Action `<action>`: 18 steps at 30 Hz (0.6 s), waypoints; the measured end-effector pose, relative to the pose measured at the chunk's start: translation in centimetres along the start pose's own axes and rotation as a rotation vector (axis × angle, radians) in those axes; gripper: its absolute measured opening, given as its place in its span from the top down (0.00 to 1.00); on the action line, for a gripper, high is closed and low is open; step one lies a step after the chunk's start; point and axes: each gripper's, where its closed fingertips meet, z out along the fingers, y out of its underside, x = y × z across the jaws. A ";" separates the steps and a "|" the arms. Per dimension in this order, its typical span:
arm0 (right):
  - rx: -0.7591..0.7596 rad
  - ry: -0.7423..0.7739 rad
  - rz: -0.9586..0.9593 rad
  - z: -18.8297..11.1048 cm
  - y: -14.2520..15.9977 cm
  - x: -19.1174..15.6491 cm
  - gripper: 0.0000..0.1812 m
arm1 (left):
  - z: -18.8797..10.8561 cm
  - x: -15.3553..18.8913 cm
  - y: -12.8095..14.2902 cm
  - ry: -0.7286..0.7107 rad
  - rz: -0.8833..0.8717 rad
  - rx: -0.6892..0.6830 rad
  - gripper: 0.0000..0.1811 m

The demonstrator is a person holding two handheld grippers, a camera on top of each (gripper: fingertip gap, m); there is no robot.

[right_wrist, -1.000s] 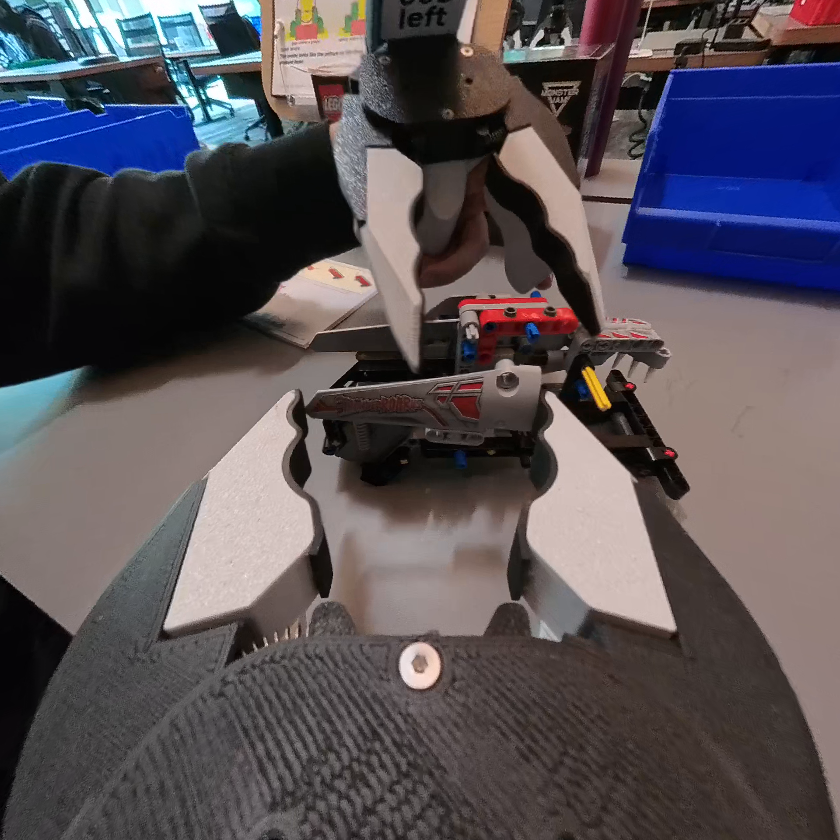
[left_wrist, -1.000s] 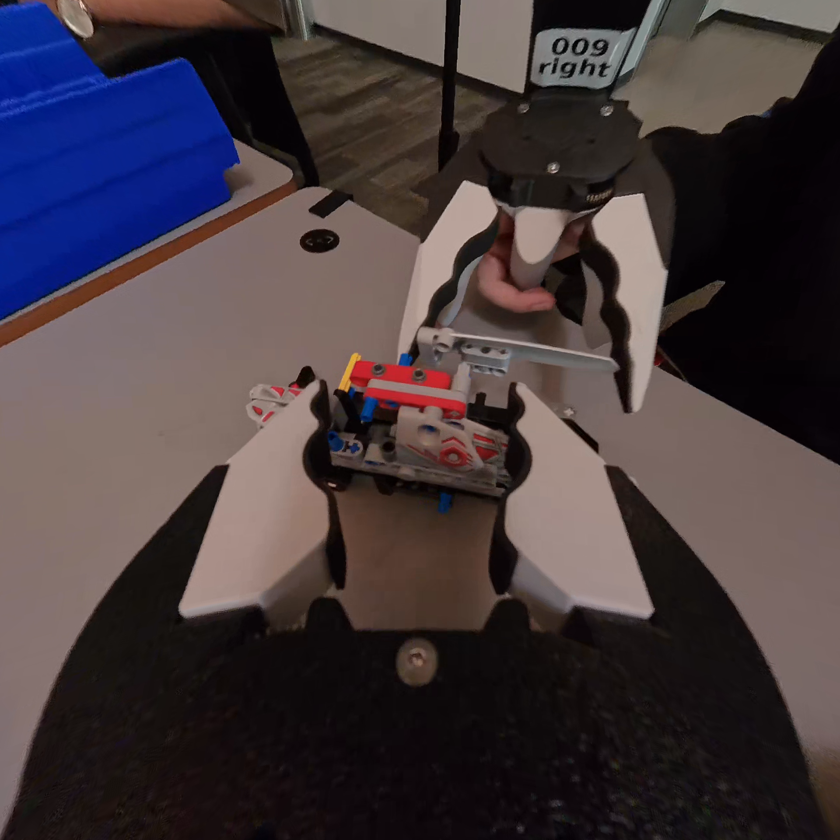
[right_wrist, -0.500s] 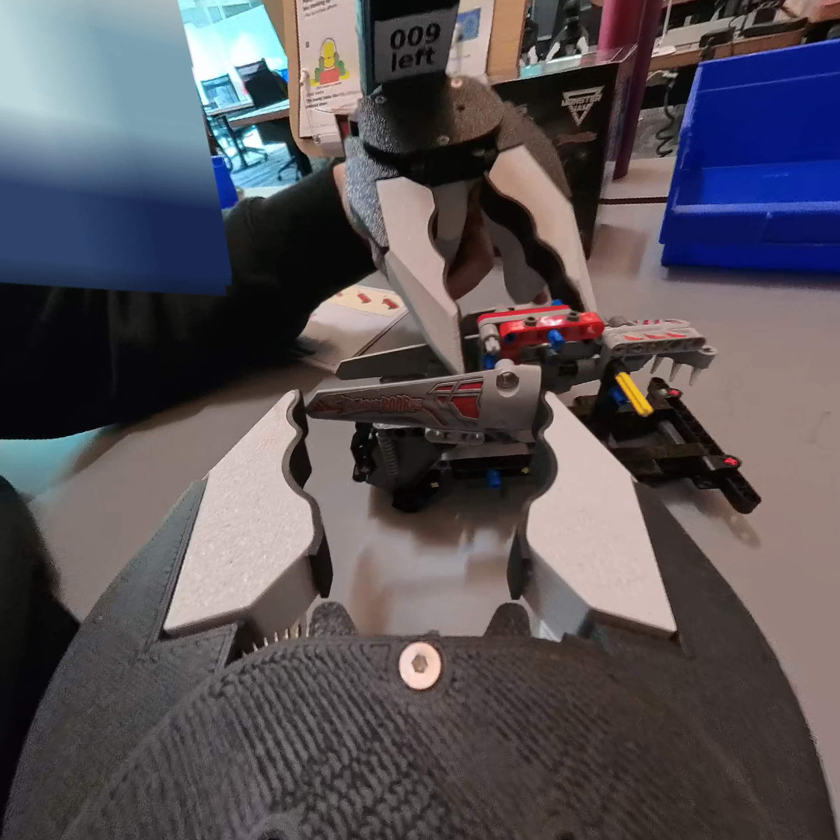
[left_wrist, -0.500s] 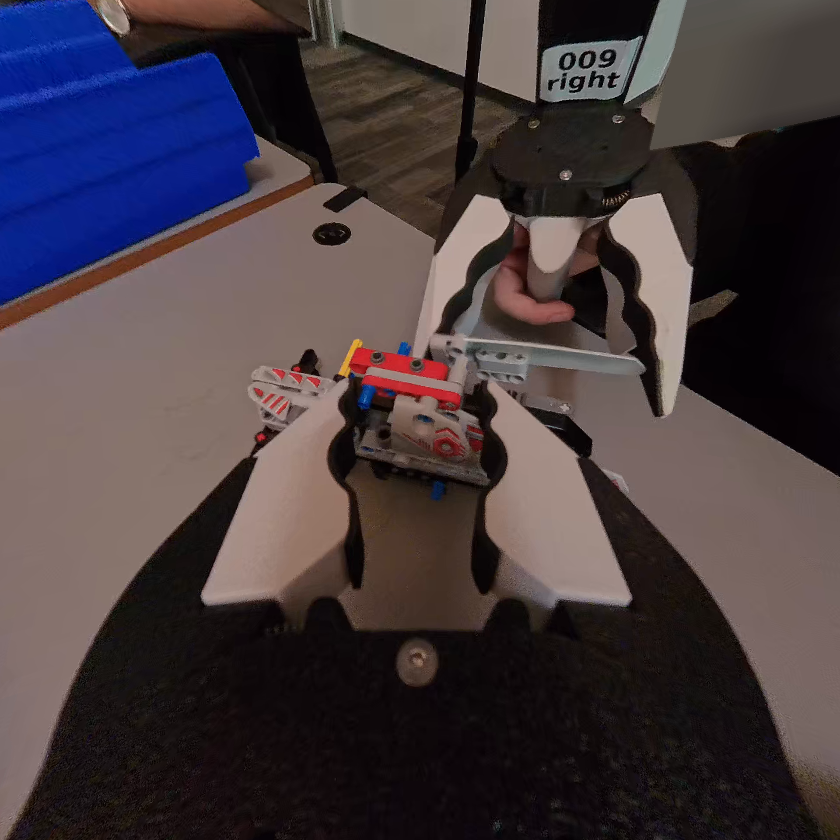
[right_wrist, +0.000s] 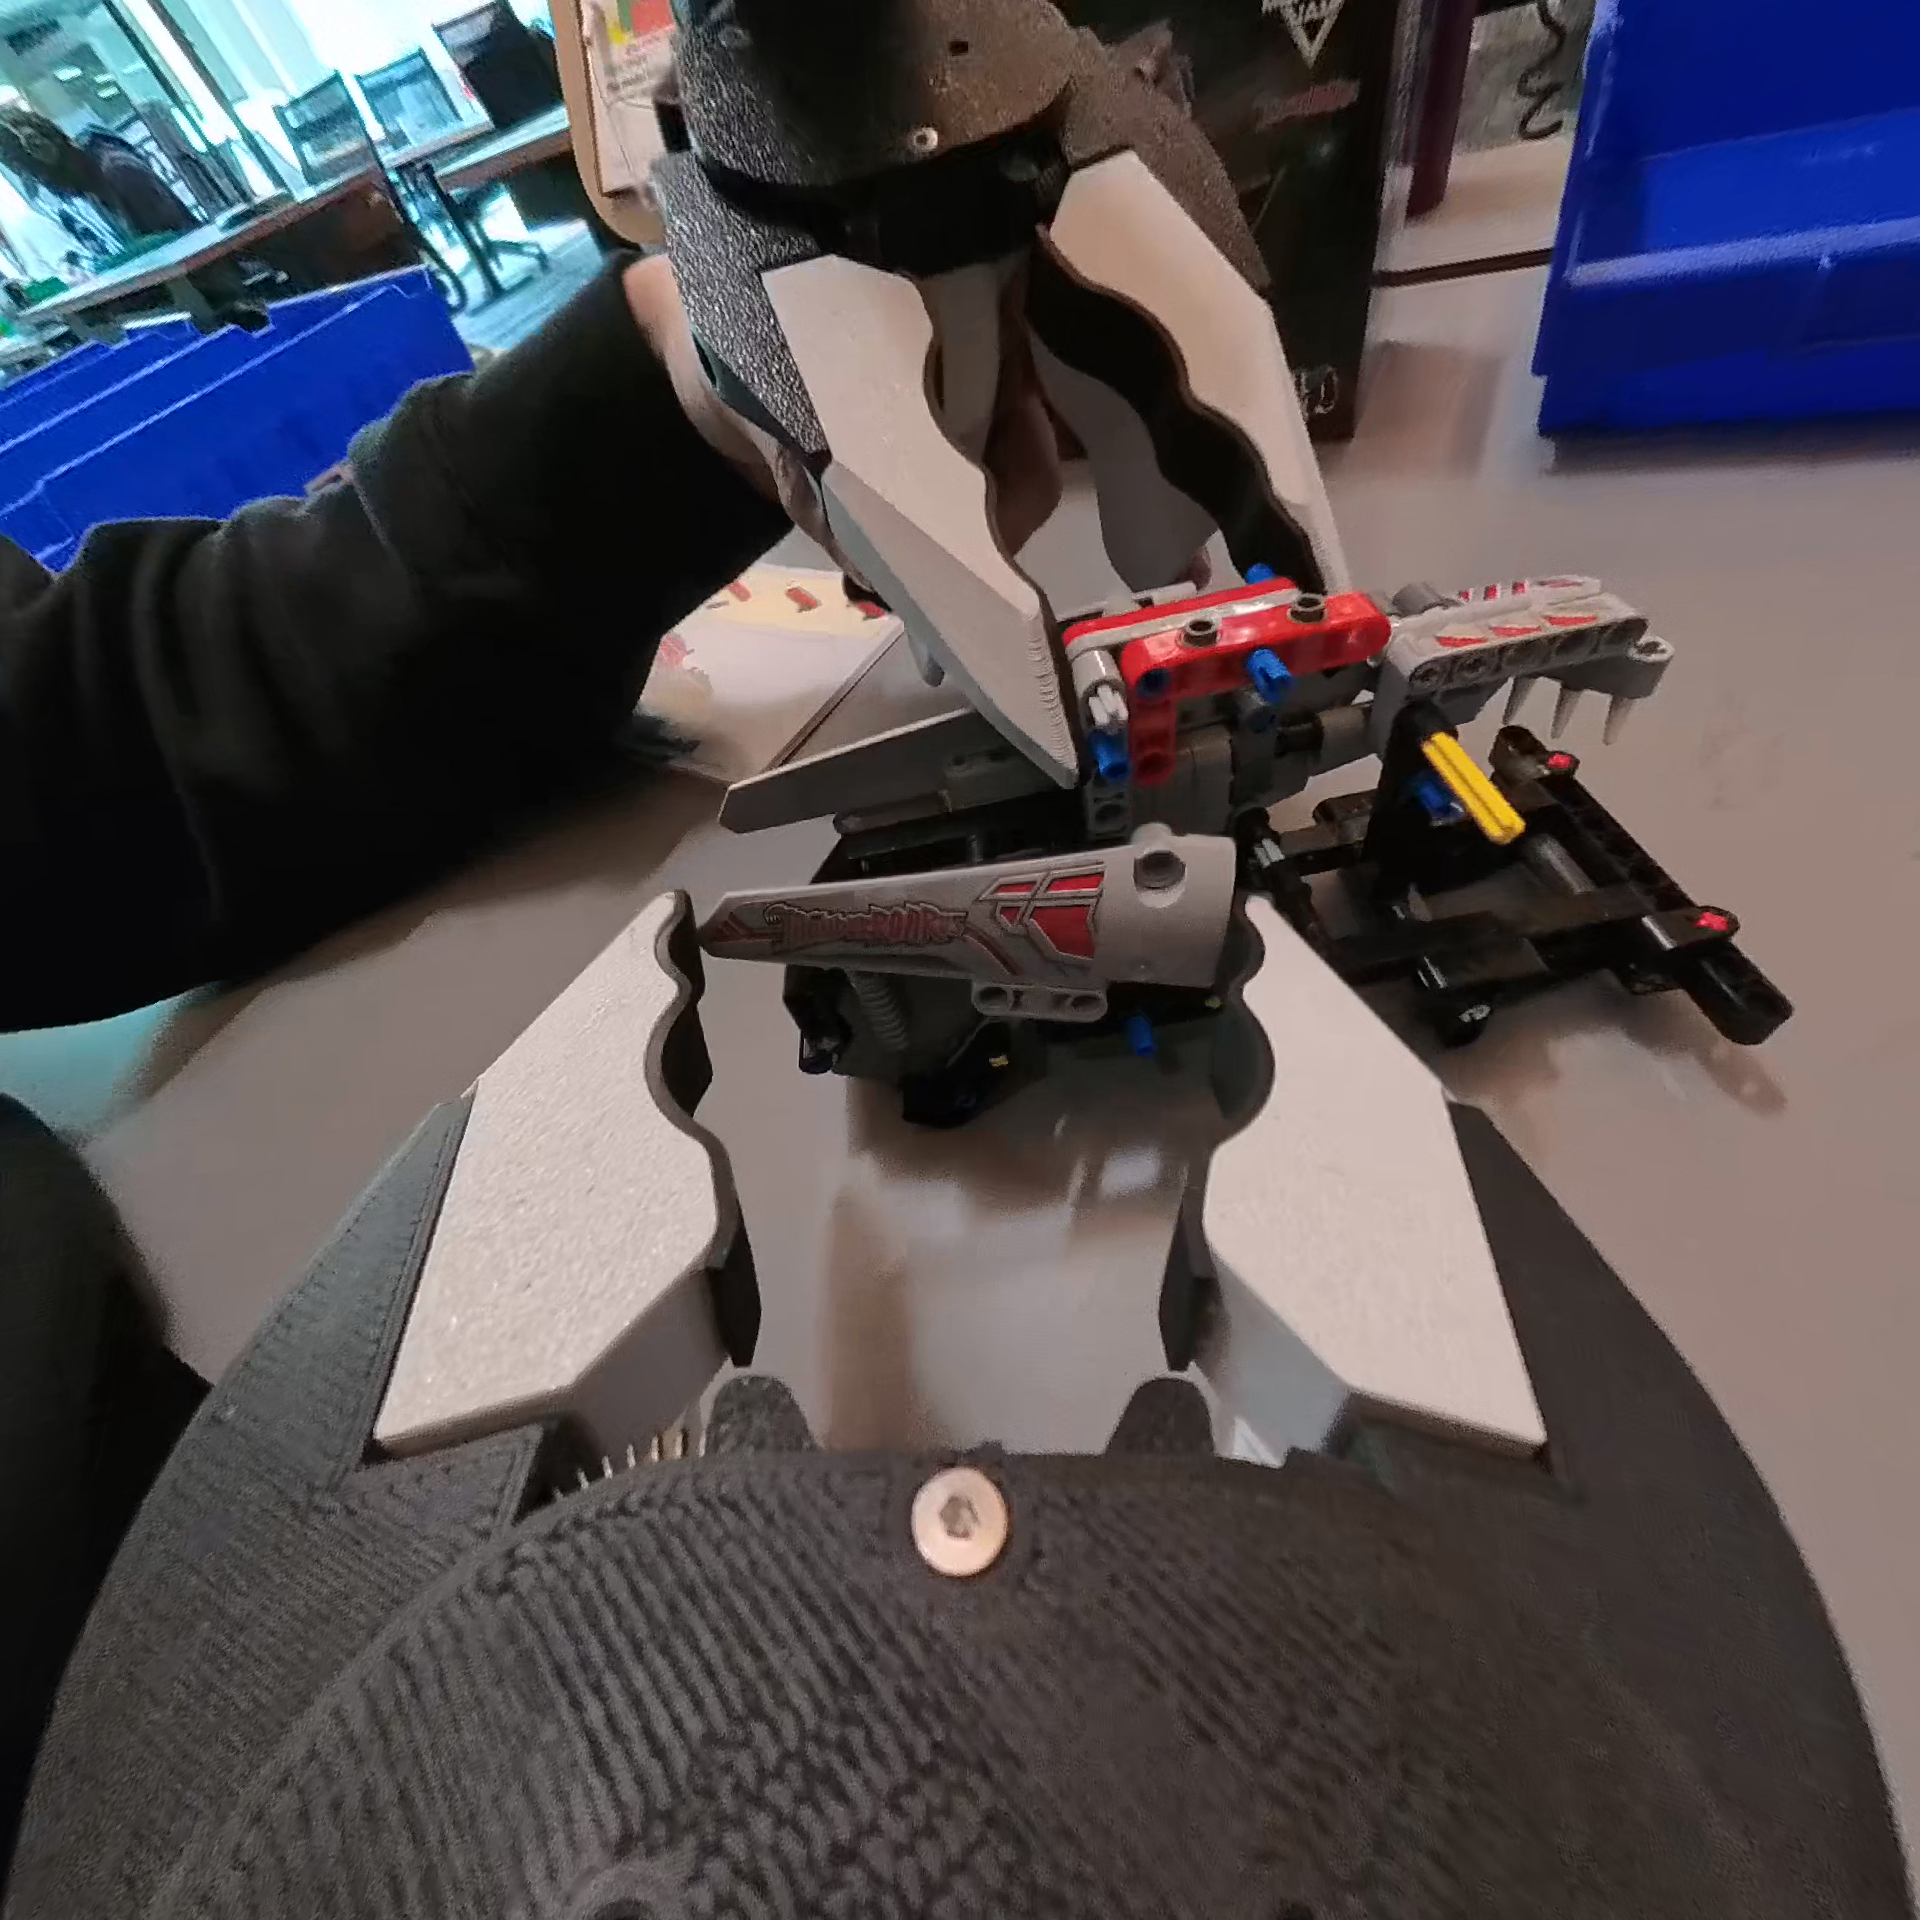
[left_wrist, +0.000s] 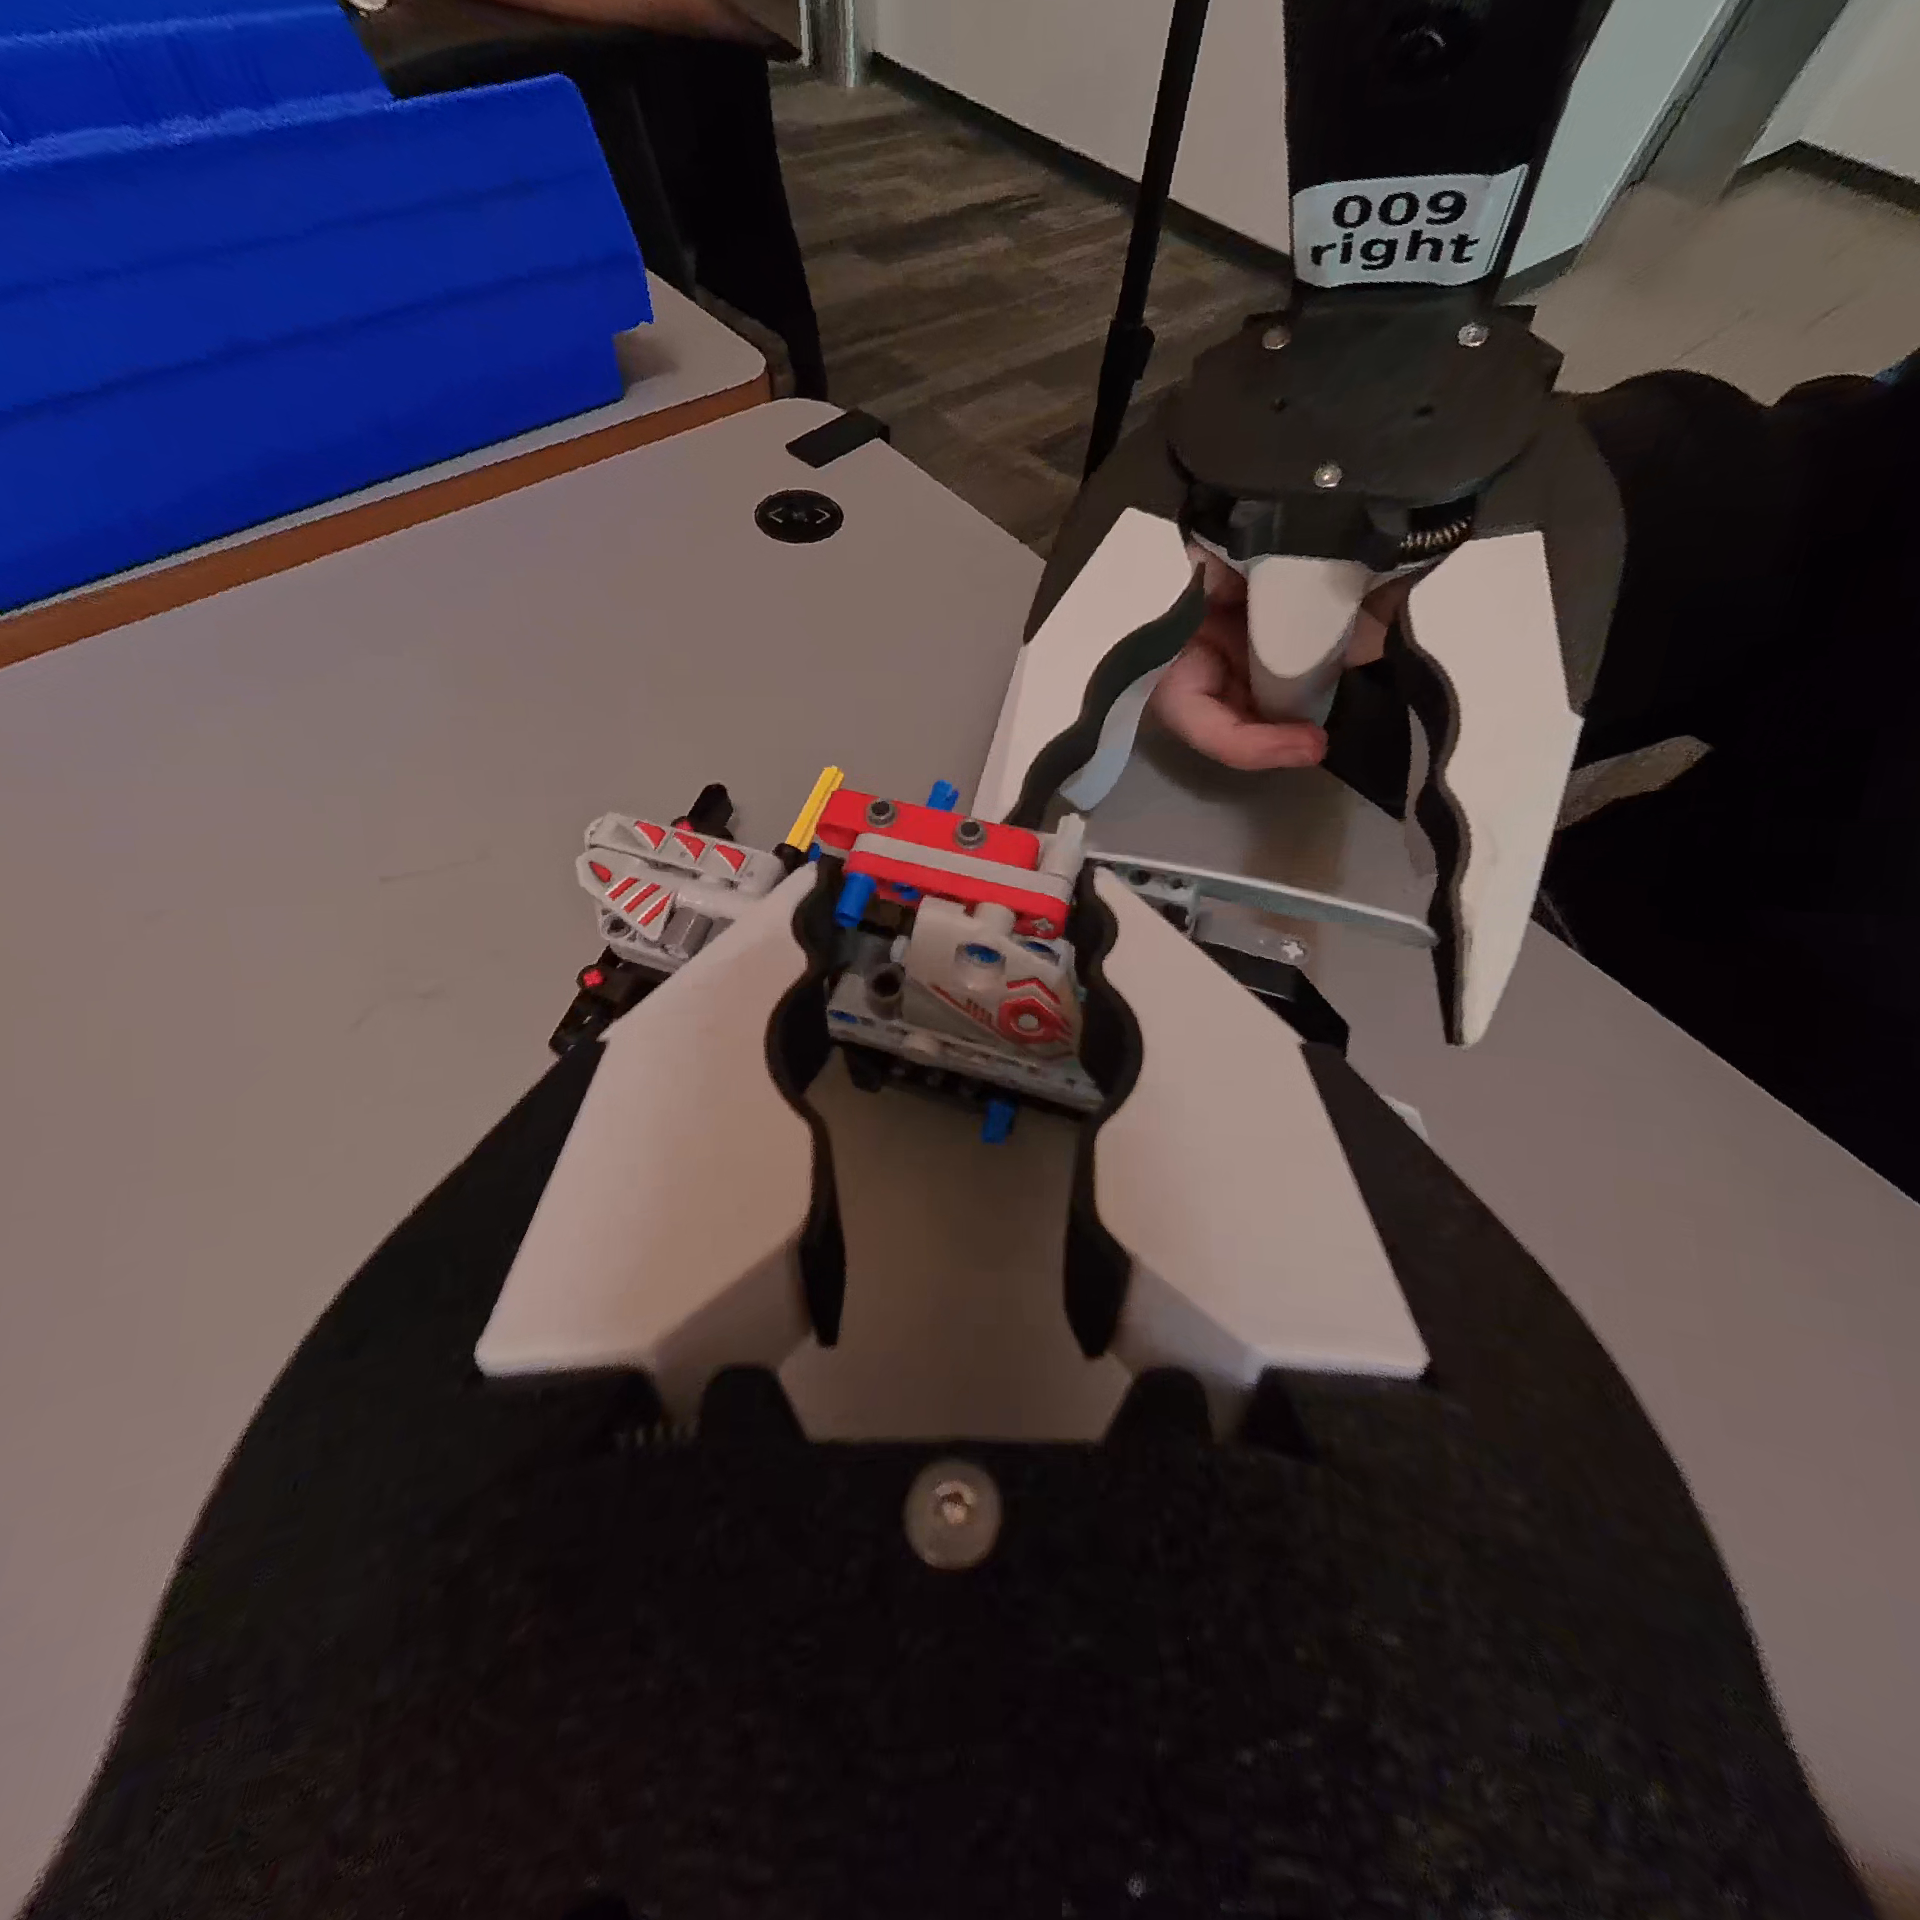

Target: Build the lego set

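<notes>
A part-built lego model [left_wrist: 966,987] of grey, black and red pieces stands on the grey table [left_wrist: 312,831]. It has a red beam [left_wrist: 935,847] on top and a grey toothed piece [left_wrist: 665,883] at one end. My left gripper [left_wrist: 951,914] is shut on the model's upper part, beside the red beam [right_wrist: 1247,655]. It also shows from above in the right wrist view [right_wrist: 1190,665]. My right gripper [right_wrist: 966,925] is open. Its fingers straddle the model's grey printed side panel [right_wrist: 966,914] lengthwise, and it also shows in the left wrist view [left_wrist: 1231,920].
Blue bins stand at the left [left_wrist: 260,260] and at the far right [right_wrist: 1745,260]. A black box [right_wrist: 1320,156] and an instruction booklet [right_wrist: 769,623] lie behind the model. A dark sleeve [right_wrist: 312,675] crosses the left. The table edge and a pole [left_wrist: 1143,208] are close.
My left gripper's fingers have closed in from either side onto the model. The model has turned a little. The right gripper has kept the same opening.
</notes>
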 end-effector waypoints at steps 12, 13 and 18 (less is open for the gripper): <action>0.041 -0.093 -0.020 -1.0 -0.4 -0.8 0.46 | -1.6 1.3 -0.6 -0.068 -0.040 0.069 0.60; 0.050 -0.113 -0.012 -1.1 -0.6 -0.9 0.46 | -1.9 1.8 -0.5 -0.057 -0.039 0.074 0.55; 0.101 -0.183 0.054 -1.6 -1.4 -0.8 0.46 | -2.1 4.9 1.1 0.023 0.063 0.085 0.37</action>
